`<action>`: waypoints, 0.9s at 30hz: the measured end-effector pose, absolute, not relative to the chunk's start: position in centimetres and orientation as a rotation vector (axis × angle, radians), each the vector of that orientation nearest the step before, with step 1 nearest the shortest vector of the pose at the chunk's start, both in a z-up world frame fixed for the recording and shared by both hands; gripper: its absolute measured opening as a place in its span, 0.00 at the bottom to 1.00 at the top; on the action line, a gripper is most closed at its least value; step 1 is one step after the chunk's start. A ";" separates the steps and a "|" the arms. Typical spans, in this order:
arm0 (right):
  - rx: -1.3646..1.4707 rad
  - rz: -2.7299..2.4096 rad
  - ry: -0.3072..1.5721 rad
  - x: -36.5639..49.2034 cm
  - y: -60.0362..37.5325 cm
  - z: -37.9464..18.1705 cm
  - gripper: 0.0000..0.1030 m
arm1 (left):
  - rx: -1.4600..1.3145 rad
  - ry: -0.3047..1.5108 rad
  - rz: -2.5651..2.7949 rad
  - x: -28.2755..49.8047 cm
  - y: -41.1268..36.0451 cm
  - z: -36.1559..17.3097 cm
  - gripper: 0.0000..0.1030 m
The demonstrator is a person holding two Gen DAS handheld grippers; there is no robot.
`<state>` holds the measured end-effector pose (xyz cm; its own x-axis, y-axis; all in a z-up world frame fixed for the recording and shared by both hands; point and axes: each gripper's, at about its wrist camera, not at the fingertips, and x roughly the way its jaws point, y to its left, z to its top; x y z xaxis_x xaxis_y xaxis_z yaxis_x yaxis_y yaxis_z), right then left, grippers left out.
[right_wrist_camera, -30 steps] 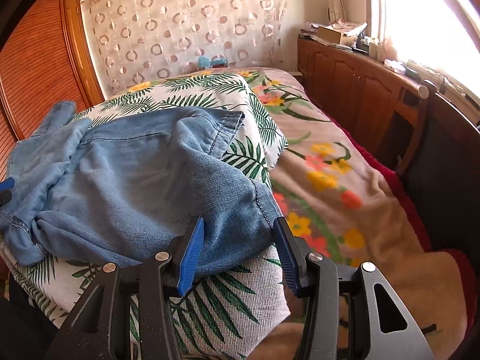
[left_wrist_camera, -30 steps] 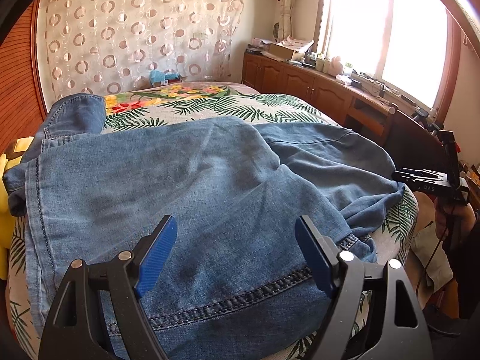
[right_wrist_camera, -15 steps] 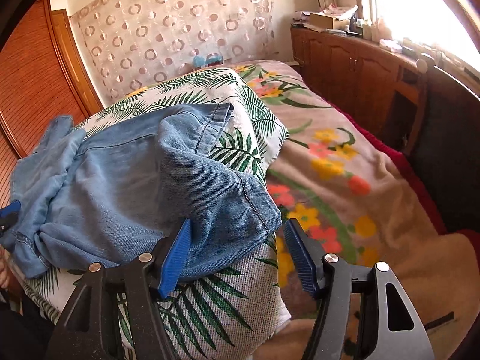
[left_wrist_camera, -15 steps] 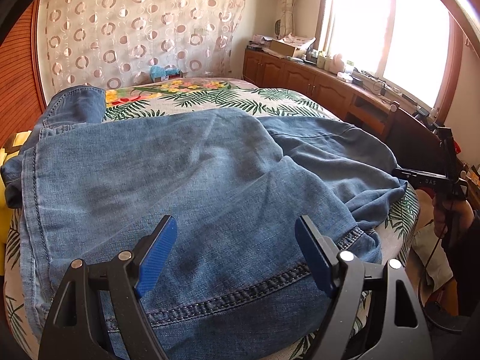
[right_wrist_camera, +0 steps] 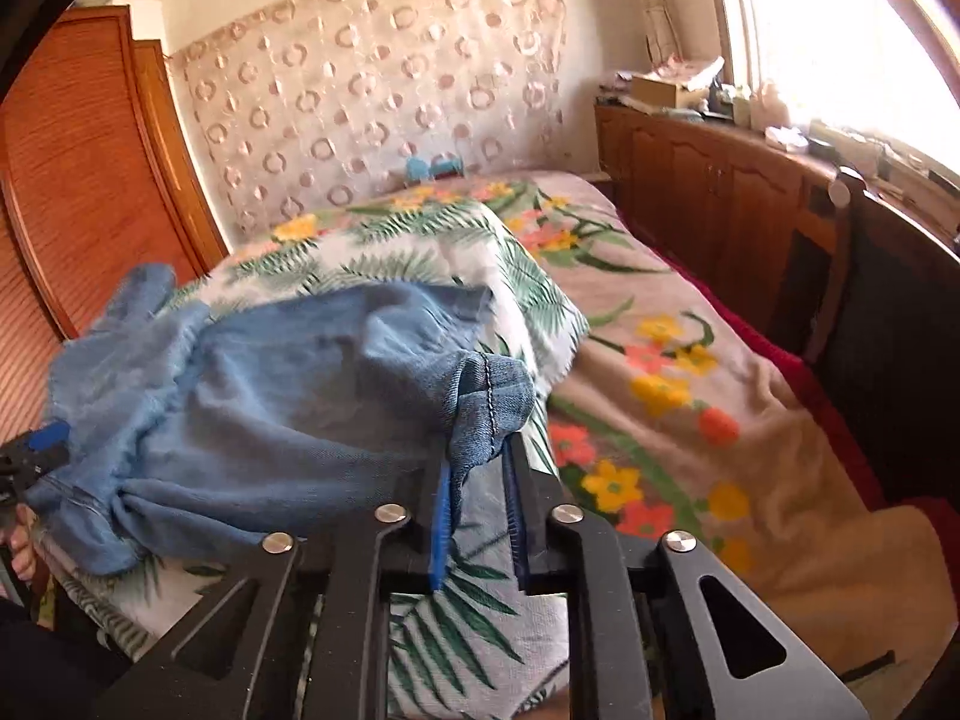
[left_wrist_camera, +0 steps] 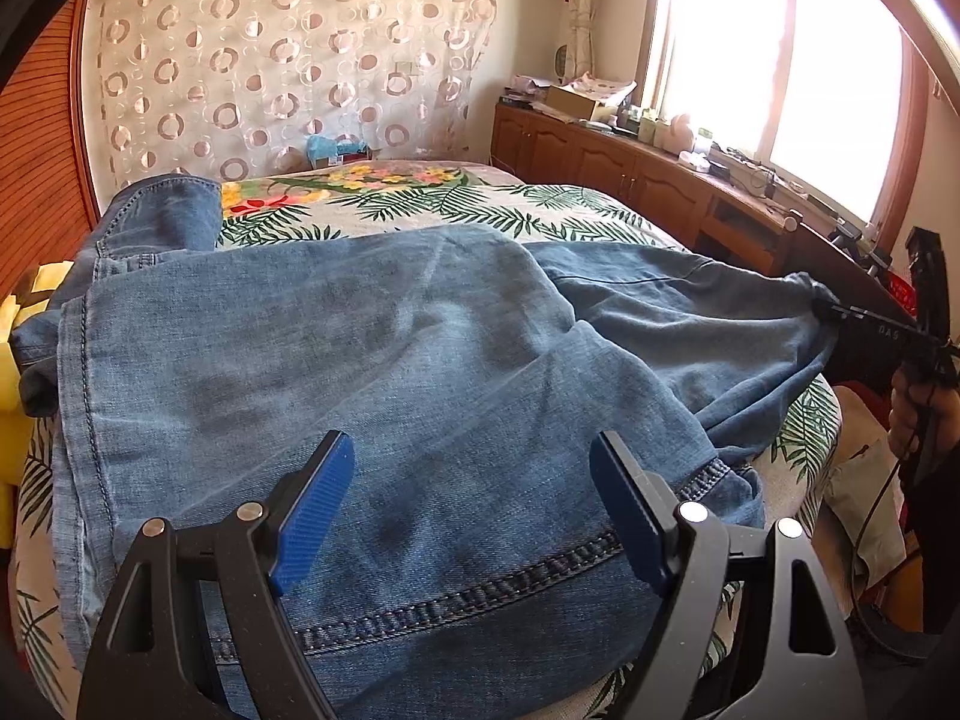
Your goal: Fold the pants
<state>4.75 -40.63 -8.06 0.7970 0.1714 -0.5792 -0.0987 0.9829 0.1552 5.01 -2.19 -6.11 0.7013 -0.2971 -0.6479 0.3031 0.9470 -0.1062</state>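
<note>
Blue denim pants [left_wrist_camera: 384, 372] lie spread across the leaf-print sheet on the bed. My left gripper [left_wrist_camera: 471, 474] is open and empty, its blue pads just above the waistband [left_wrist_camera: 468, 600] at the near edge. My right gripper [right_wrist_camera: 477, 474] is shut on a hem [right_wrist_camera: 489, 402] of one pant leg and lifts it off the sheet. The right gripper also shows at the far right of the left wrist view [left_wrist_camera: 840, 312], pinching the leg end. The left gripper shows at the far left of the right wrist view [right_wrist_camera: 36, 444].
A leaf-print sheet [right_wrist_camera: 456, 618] lies over a floral blanket [right_wrist_camera: 690, 420]. A wooden cabinet [left_wrist_camera: 630, 180] with clutter runs under the window on the right. A wooden wardrobe [right_wrist_camera: 78, 192] stands left. A yellow cloth [left_wrist_camera: 12, 360] lies at the bed's left edge.
My right gripper has closed on the hem of the pant leg and raised it. My left gripper has stayed open and edged slightly forward over the waistband.
</note>
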 end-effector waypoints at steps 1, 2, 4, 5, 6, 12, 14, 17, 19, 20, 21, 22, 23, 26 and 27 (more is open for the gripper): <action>0.116 0.156 0.620 4.6 -40.4 -7.6 0.11 | 0.007 0.716 -0.332 5.0 -2.1 -6.0 0.79; 0.107 0.163 0.607 4.5 -40.2 -7.1 0.11 | 0.003 0.712 -0.330 4.9 -1.9 -5.9 0.79; 0.098 0.191 0.585 4.3 -39.6 -6.1 0.09 | -0.002 0.704 -0.324 4.8 -1.6 -5.6 0.79; 0.093 0.211 0.574 4.1 -39.1 -5.5 0.09 | -0.004 0.699 -0.319 4.7 -1.4 -5.5 0.79; 0.087 0.227 0.561 3.9 -38.6 -5.0 0.09 | -0.006 0.696 -0.316 4.8 -1.3 -5.3 0.79; 0.023 0.335 0.485 3.7 -35.2 -1.7 0.08 | -0.017 0.665 -0.299 4.3 -0.1 -4.2 0.79; 0.002 0.376 0.459 3.6 -33.8 -0.5 0.08 | -0.021 0.657 -0.295 4.1 0.4 -3.8 0.79; -0.034 0.443 0.420 3.6 -31.1 1.4 0.08 | -0.025 0.642 -0.285 3.7 0.9 -3.4 0.79; -0.061 0.494 0.395 3.3 -29.1 2.4 0.08 | -0.029 0.635 -0.279 3.5 1.3 -3.2 0.79; -0.077 0.516 0.386 3.3 -28.2 2.8 0.08 | -0.030 0.631 -0.276 3.4 1.6 -3.1 0.79; -0.095 0.540 0.377 3.2 -27.2 3.1 0.08 | -0.030 0.627 -0.272 3.3 1.8 -3.0 0.79; -0.109 0.559 0.374 3.4 -26.3 3.2 0.08 | -0.031 0.623 -0.269 3.2 2.0 -2.9 0.79; -0.120 0.578 0.373 3.5 -25.5 3.3 0.08 | -0.032 0.621 -0.266 3.2 2.2 -2.8 0.79; -0.139 0.636 0.377 3.8 -23.2 3.5 0.08 | -0.040 0.614 -0.253 2.7 3.1 -2.8 0.79; -0.140 0.656 0.382 4.1 -22.7 3.4 0.08 | -0.043 0.614 -0.249 2.7 3.4 -2.8 0.79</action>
